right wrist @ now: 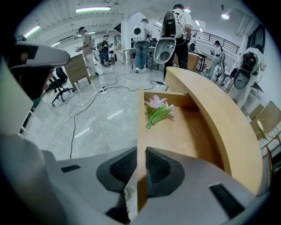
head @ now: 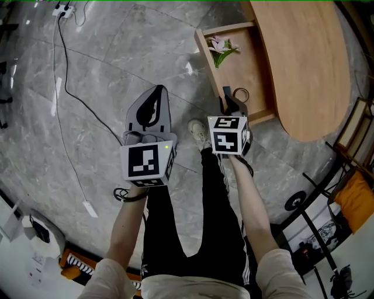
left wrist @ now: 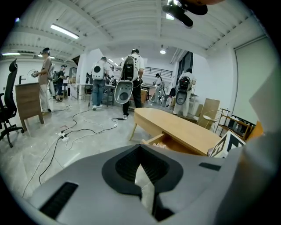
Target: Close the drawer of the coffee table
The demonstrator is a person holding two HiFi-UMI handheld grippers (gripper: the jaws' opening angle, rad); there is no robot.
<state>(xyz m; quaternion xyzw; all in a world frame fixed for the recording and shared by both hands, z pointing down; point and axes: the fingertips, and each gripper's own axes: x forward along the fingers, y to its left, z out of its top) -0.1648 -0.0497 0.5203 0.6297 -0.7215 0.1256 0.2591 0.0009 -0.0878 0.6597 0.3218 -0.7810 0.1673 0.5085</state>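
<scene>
Drawer (head: 248, 79): light wood, pulled well out of the coffee table (head: 304, 58), upper centre of the head view, with its front board (head: 205, 58) facing the grey floor (head: 117, 58). In the right gripper view it fills the centre and right (right wrist: 193, 136), the tabletop (right wrist: 219, 110) curving over its far side.

Contents: one artificial flower (head: 222, 49), pink bloom and green leaves, lying at the far end of the tray; seen above centre in the right gripper view (right wrist: 158, 110).

My right claw (head: 229, 100): at the near end of the front board, centre of the head view, its marker cube (head: 229, 135) toward me. In its own view (right wrist: 141, 154) the two dark pads straddle the board's thin top edge (right wrist: 140, 127), one on each face, clamped on the wood.

My left claw (head: 156, 92): left of centre in the head view, over bare floor, well apart from the drawer, marker cube (head: 149, 163) below it. In its own view (left wrist: 141, 148) the pads are pressed together; a pale strip shows at the seam and I cannot tell what it is.

Surroundings: my shoe (head: 200, 134) just beside the right claw; a black cable (head: 64, 76) running down the left from a power strip (head: 63, 10) at the upper left; people (left wrist: 131, 83) standing in the background of the left gripper view.
</scene>
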